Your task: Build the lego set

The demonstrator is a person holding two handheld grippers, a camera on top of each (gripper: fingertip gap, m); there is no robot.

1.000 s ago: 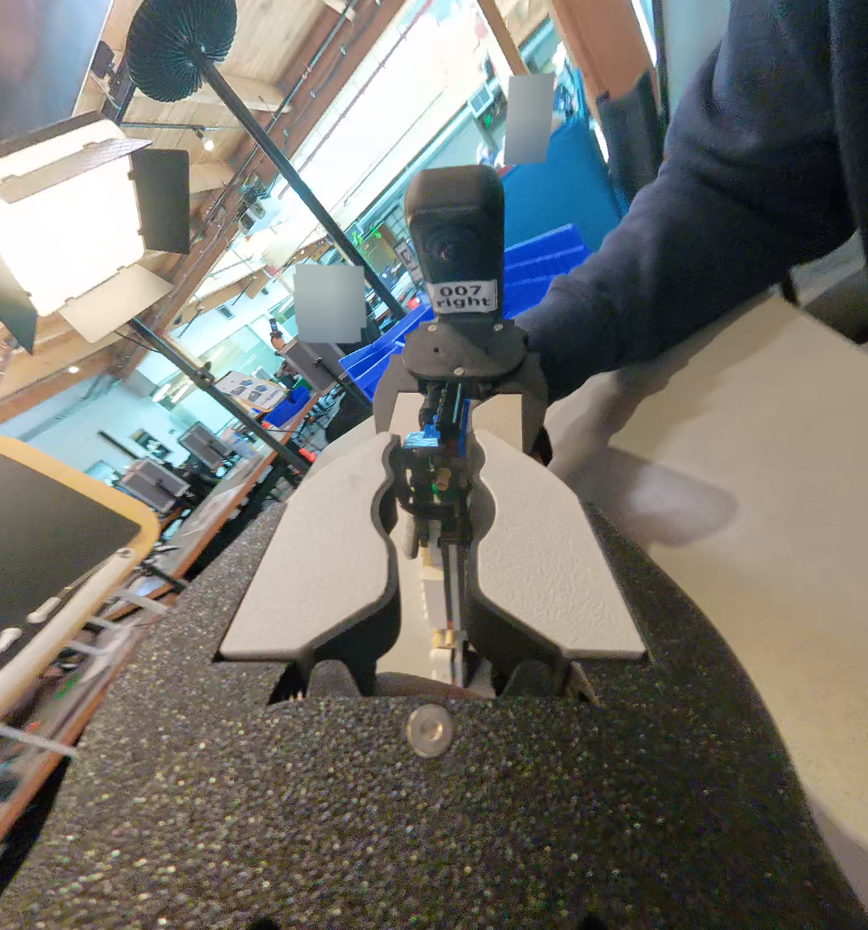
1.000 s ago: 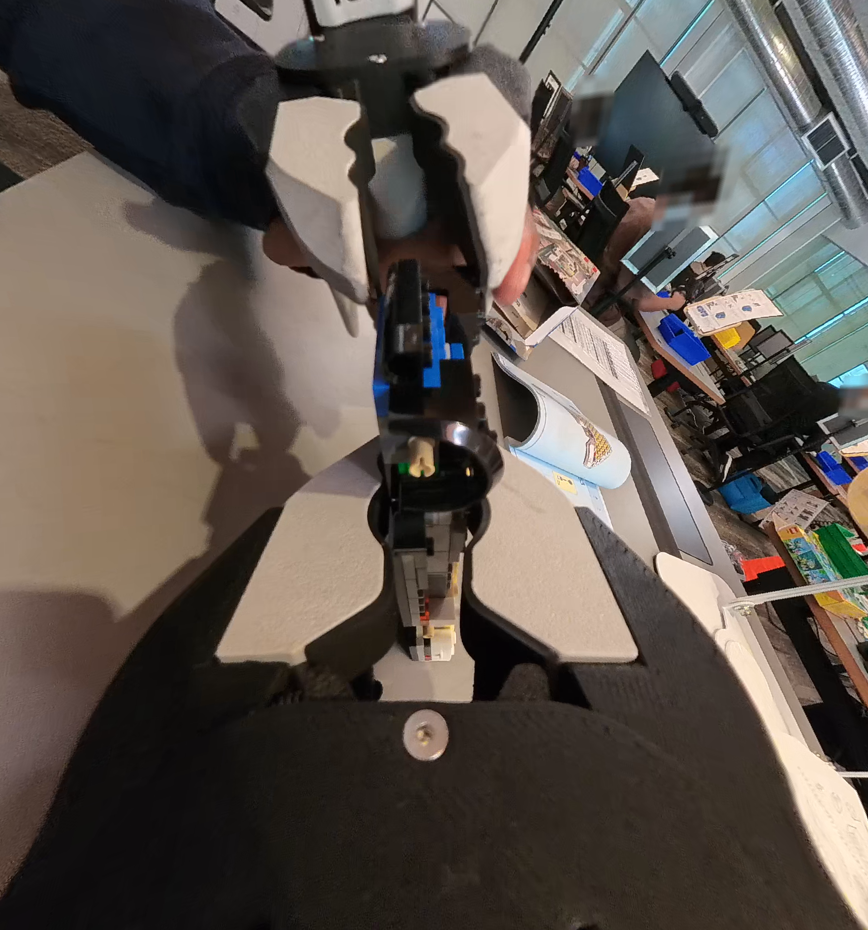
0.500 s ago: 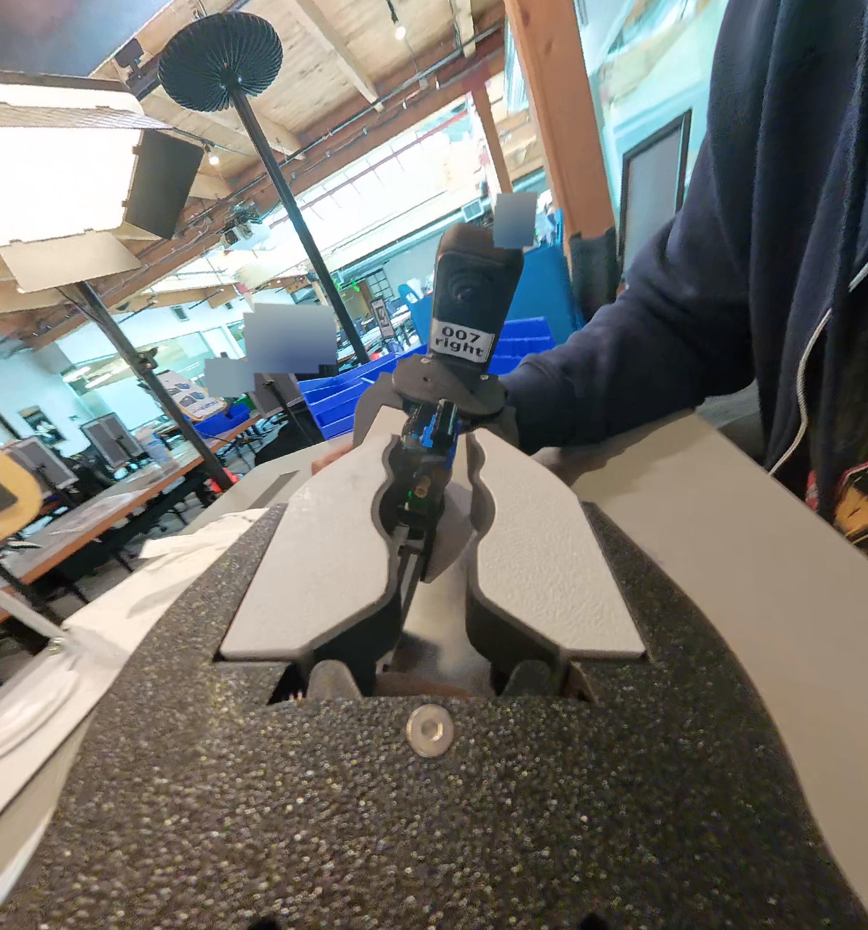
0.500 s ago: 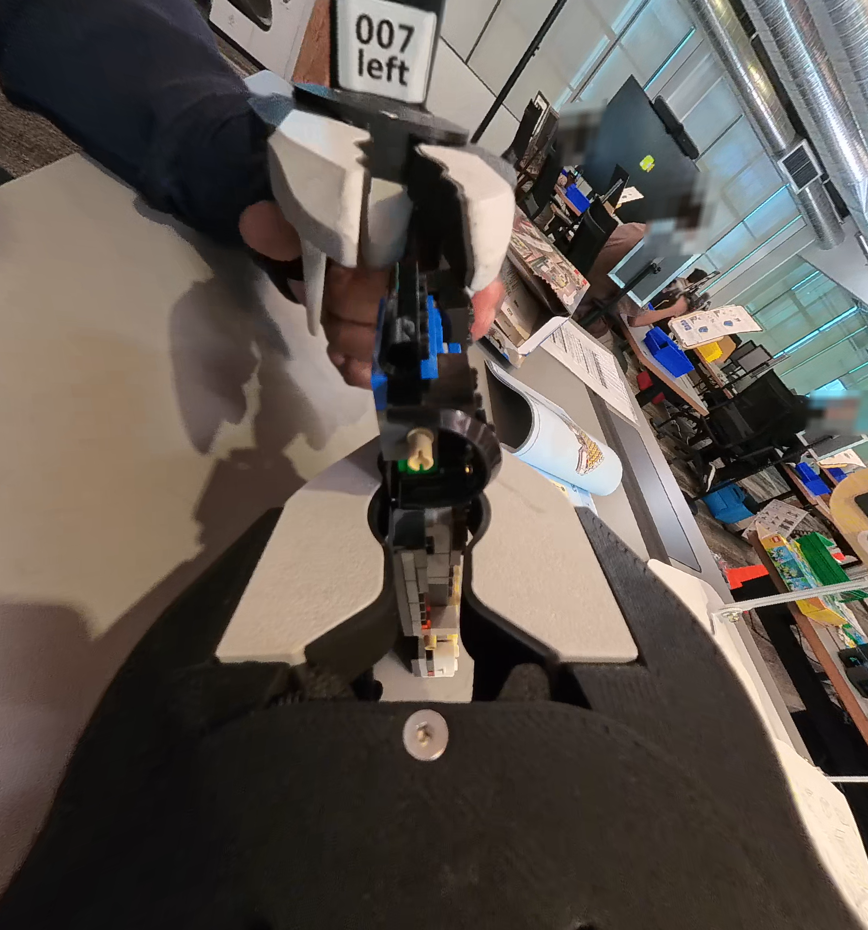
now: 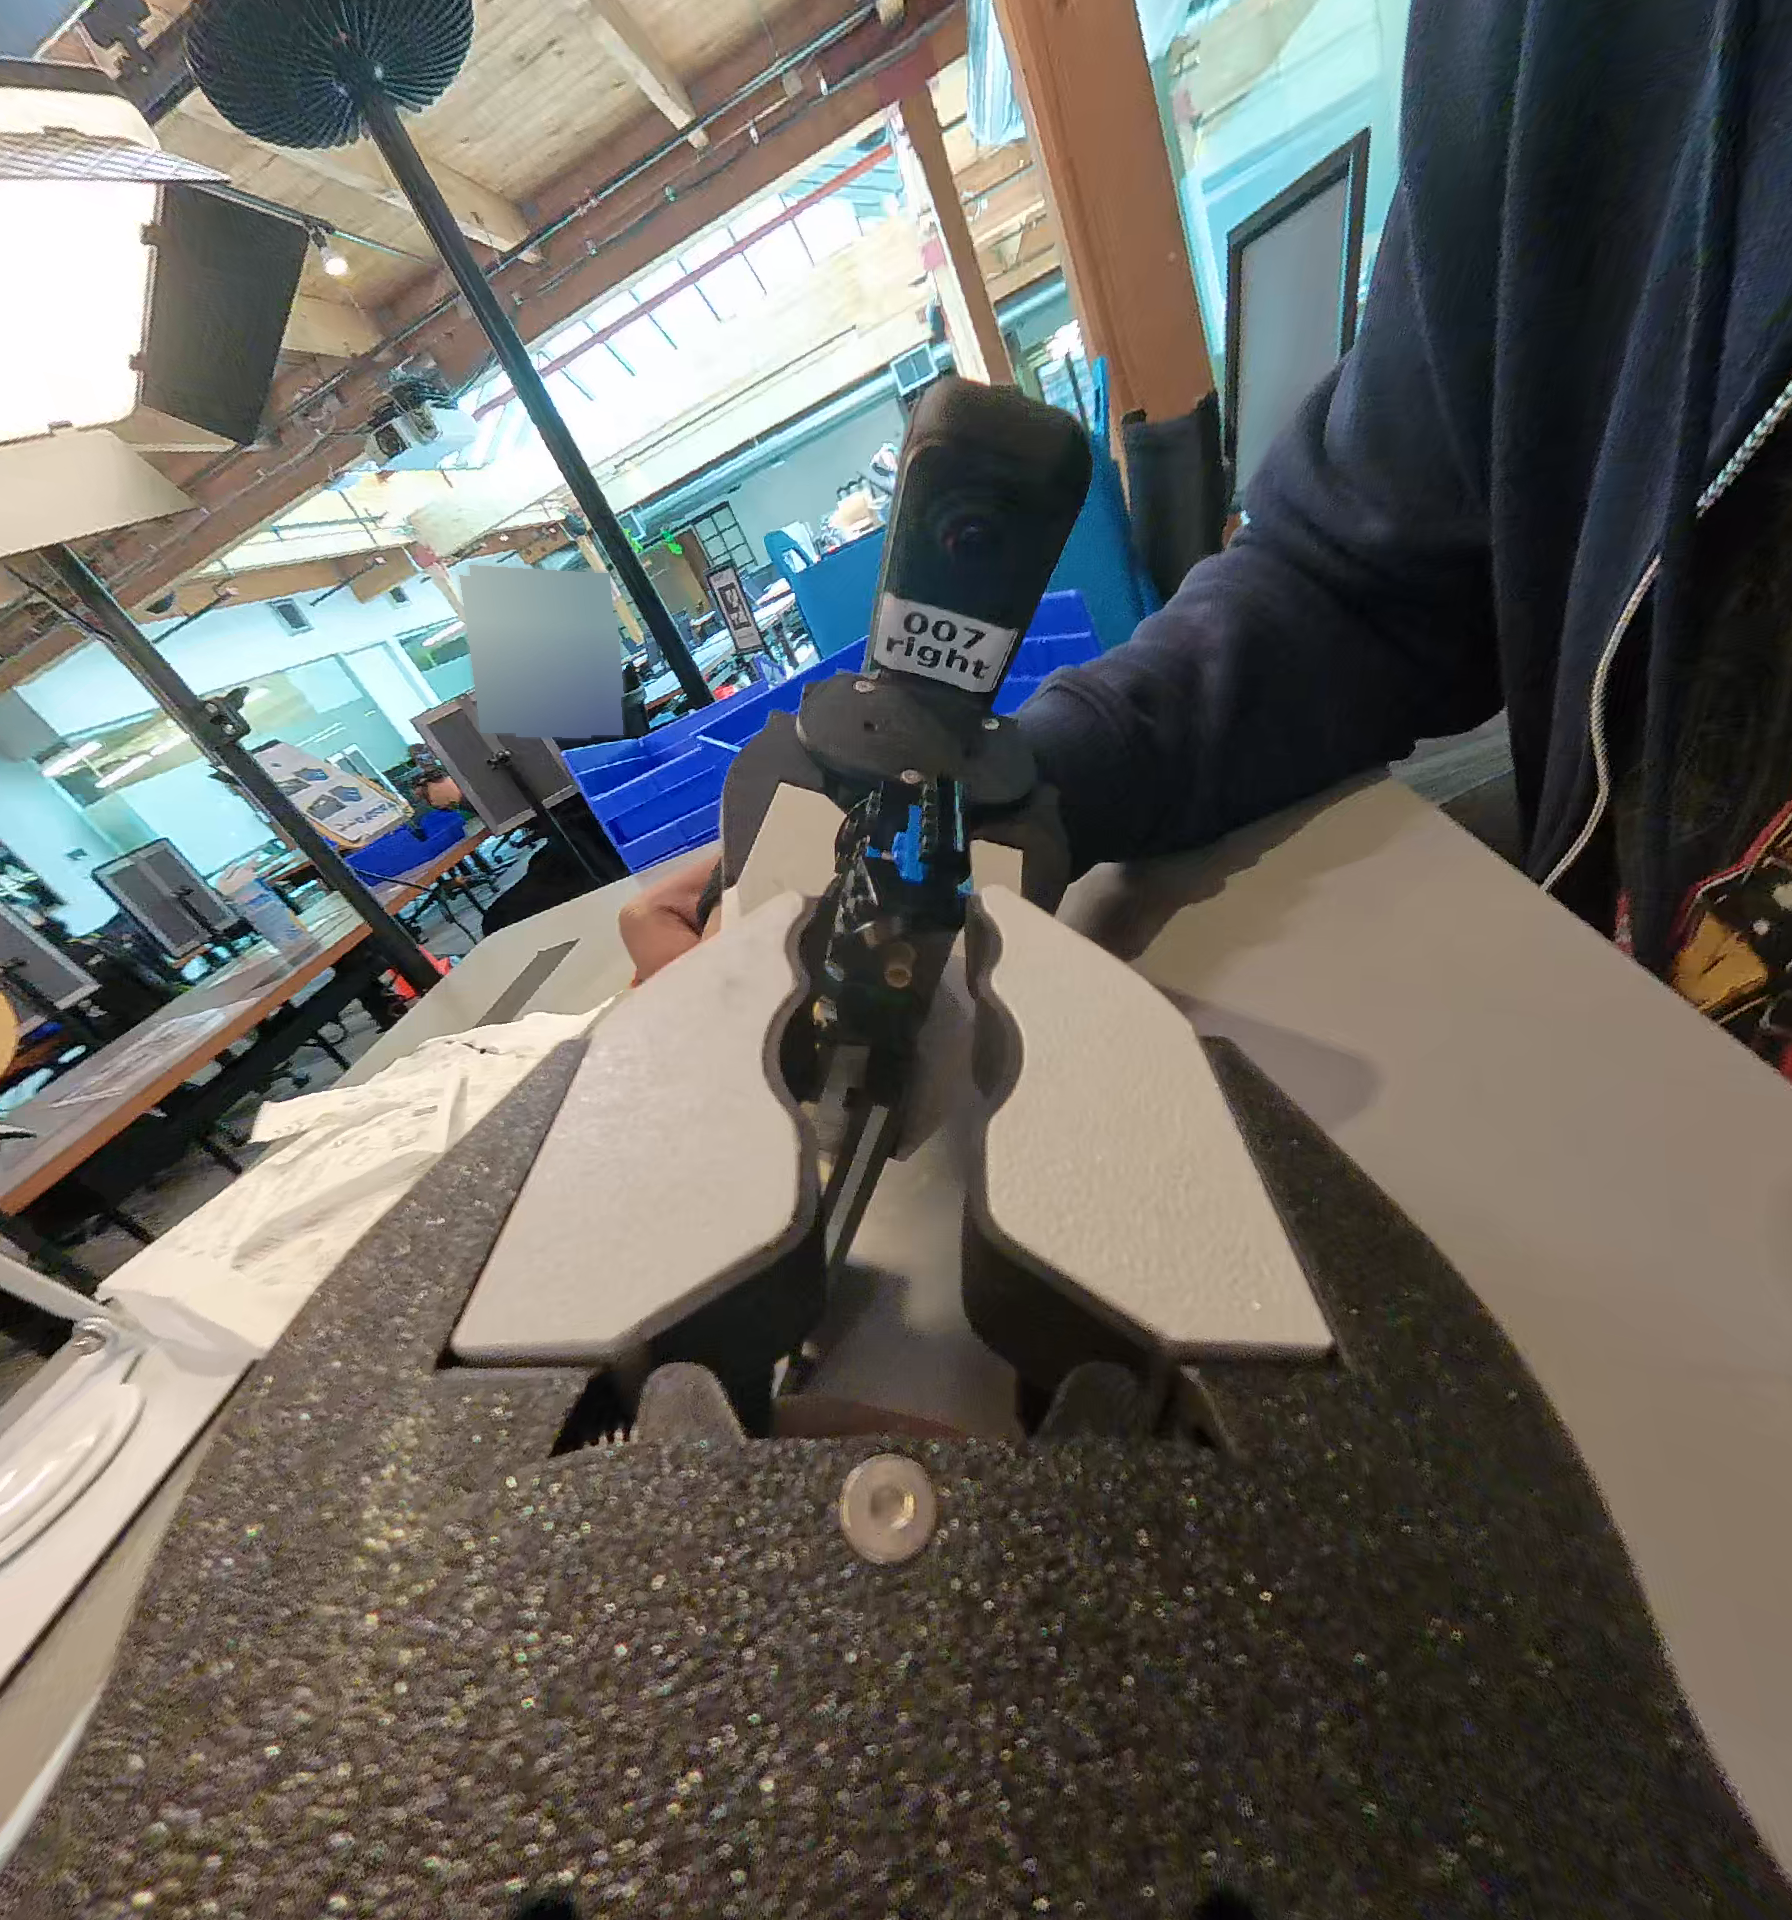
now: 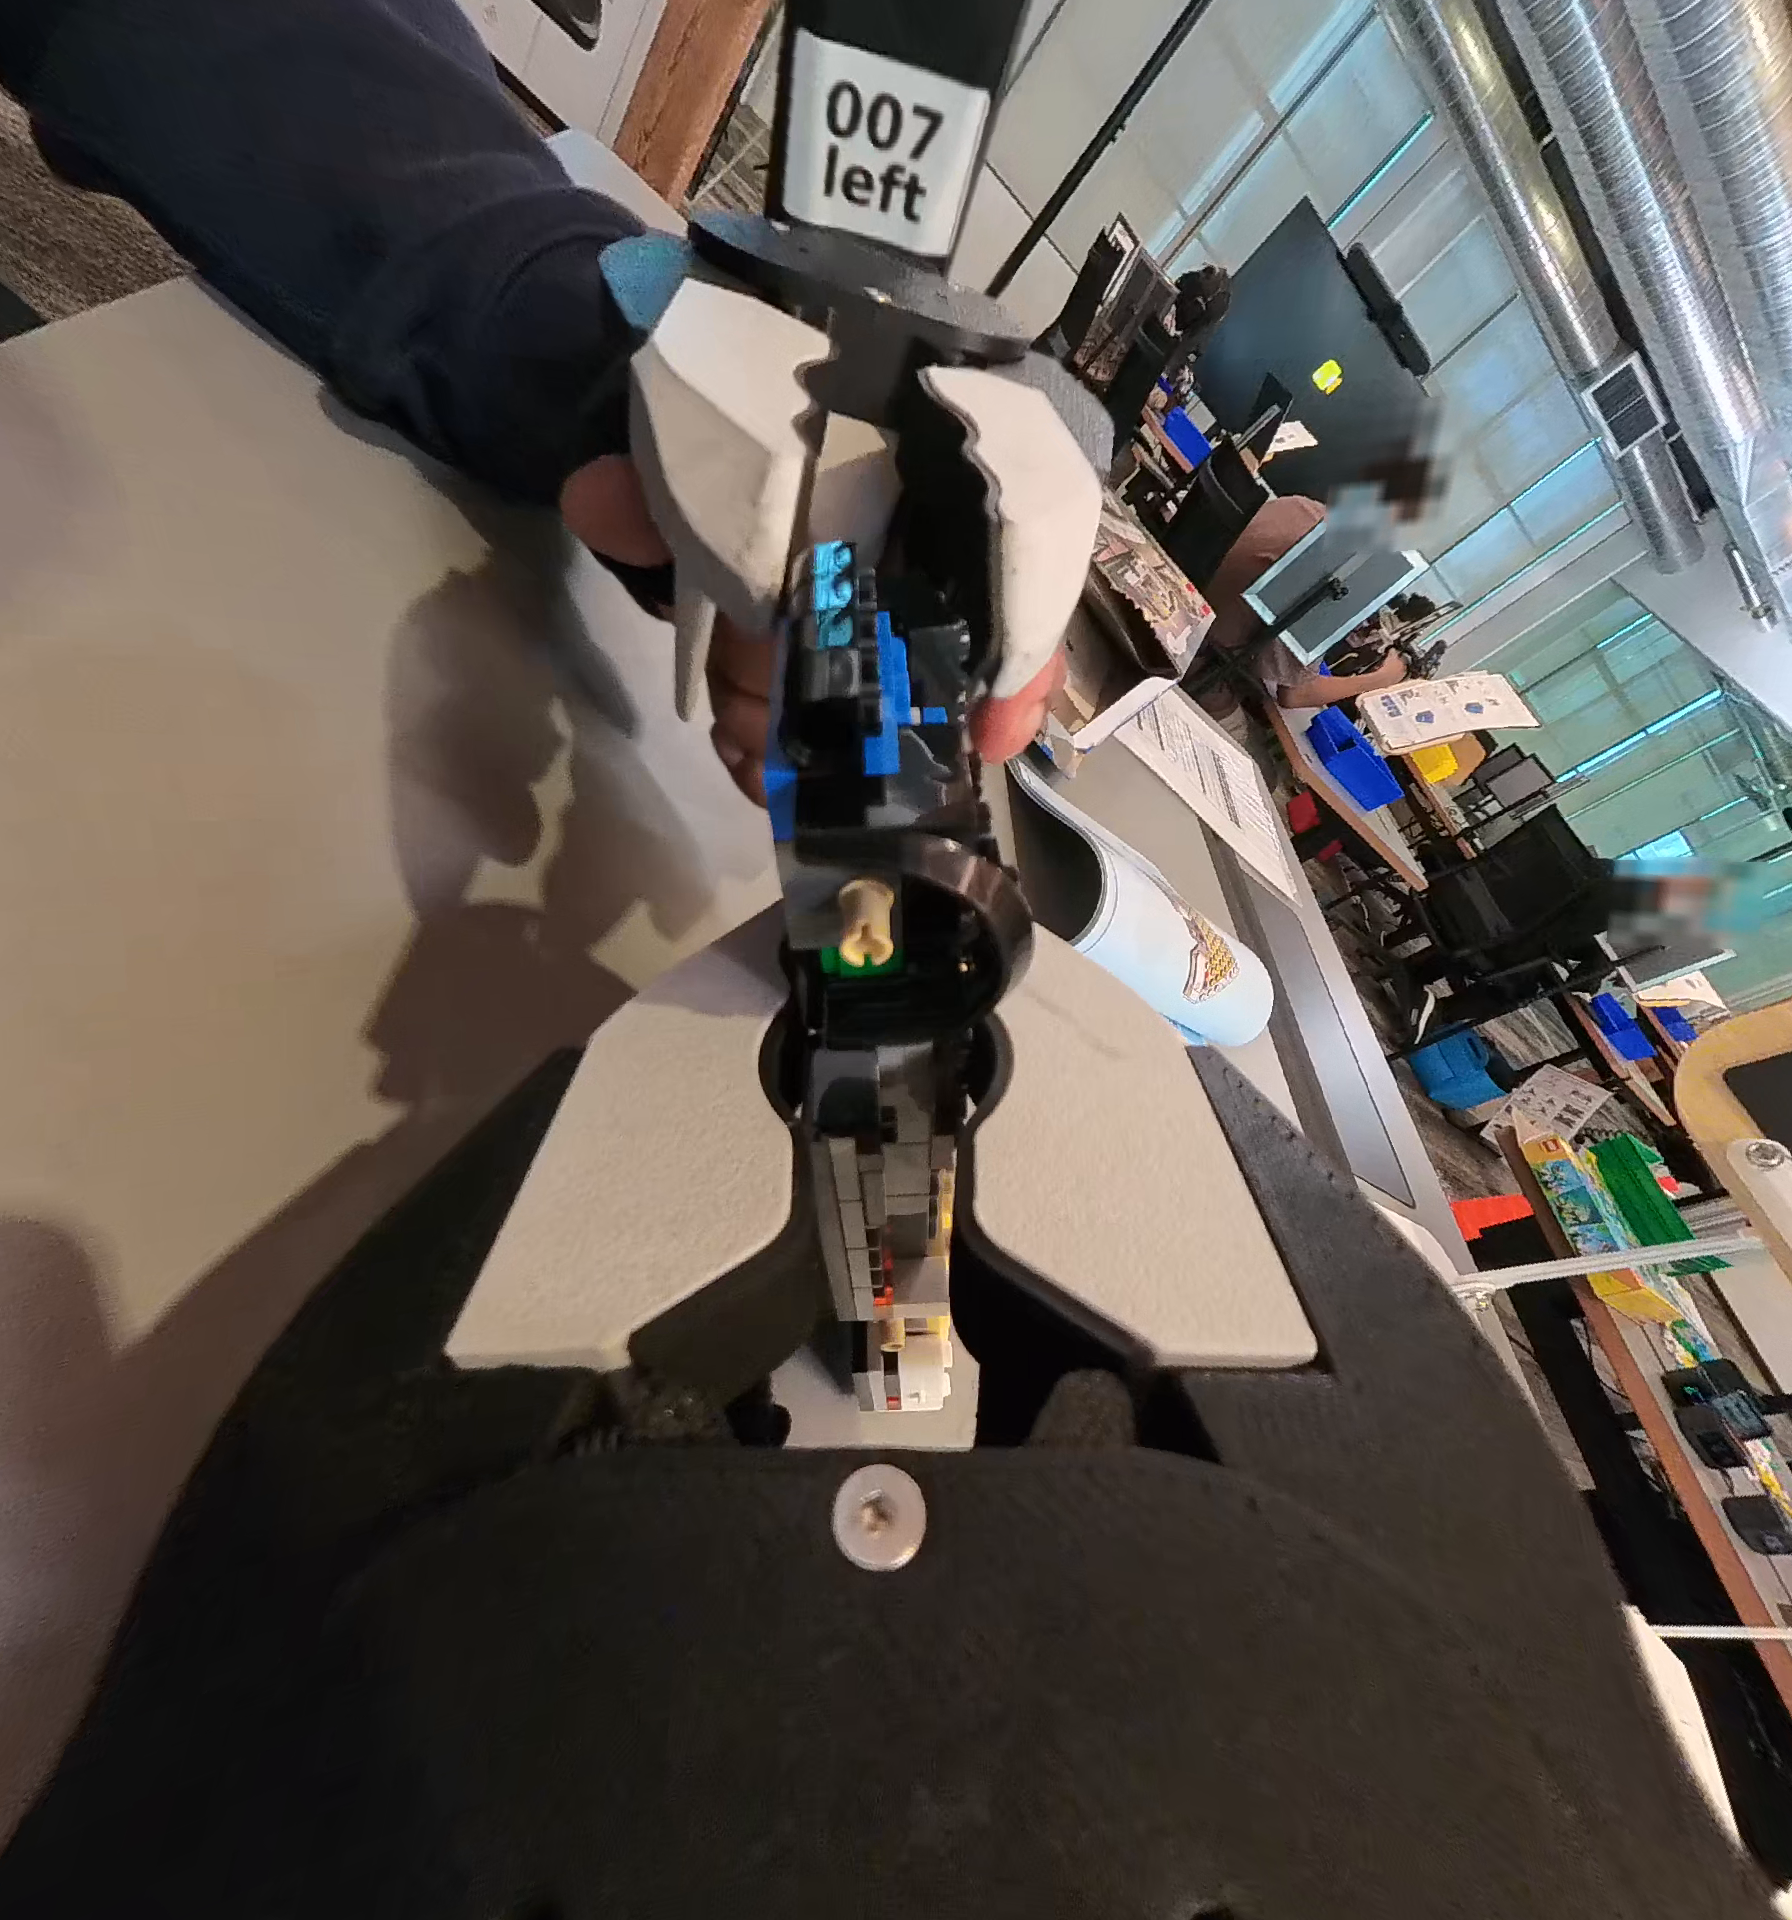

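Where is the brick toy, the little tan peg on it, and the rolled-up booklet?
brick toy (image 6: 892,1195), right wrist view, grey brick stack.
tan peg (image 6: 864,920), right wrist view, its shaft.
rolled-up booklet (image 6: 1172,940), right wrist view, pale blue outer cover.

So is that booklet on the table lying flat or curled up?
Curled up: in the right wrist view the pale blue booklet arches off the grey table, its open end showing a dark hollow.

A brick model sat between the right gripper and left gripper. Both hung above the table. A booklet lay to its right.

Bright daylit hall, glaring studio light panel upper left, hard shadows on the table, fisheye-bent edges, slight motion blur
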